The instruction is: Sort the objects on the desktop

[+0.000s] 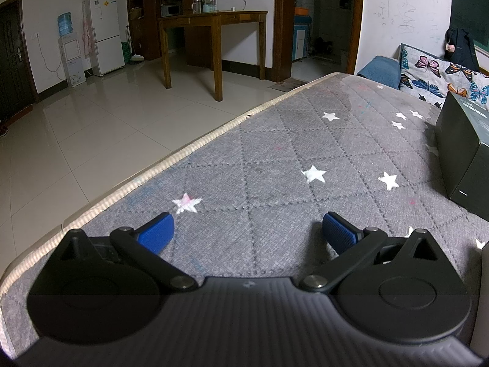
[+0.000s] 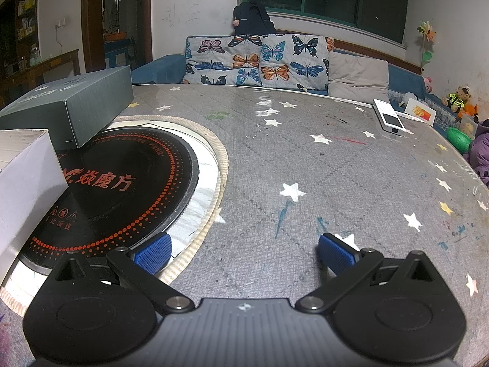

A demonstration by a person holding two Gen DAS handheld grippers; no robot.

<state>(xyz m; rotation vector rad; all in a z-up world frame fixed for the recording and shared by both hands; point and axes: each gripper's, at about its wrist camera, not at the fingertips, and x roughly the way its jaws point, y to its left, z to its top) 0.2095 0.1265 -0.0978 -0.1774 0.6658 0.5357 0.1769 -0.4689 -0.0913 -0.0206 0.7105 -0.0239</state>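
Note:
My left gripper (image 1: pixel 247 232) stands open over the grey star-patterned table cover (image 1: pixel 275 159), with nothing between its blue pads. A dark green box (image 1: pixel 464 156) lies to its right, at the frame edge. My right gripper (image 2: pixel 244 252) is also open and empty, low over the same cover. To its left lies the dark green box (image 2: pixel 70 107), resting partly on a black round cooktop (image 2: pixel 122 189) set into the table. A white open box (image 2: pixel 27 189) stands at the near left. A white remote-like device (image 2: pixel 389 117) lies at the far right of the table.
The table's pale edge (image 1: pixel 171 156) drops to a tiled floor on the left. A sofa with butterfly cushions (image 2: pixel 259 61) runs behind the table. A fries picture card (image 2: pixel 423 111), soft toys (image 2: pixel 458 98) and a purple garment (image 2: pixel 481 153) sit at the far right.

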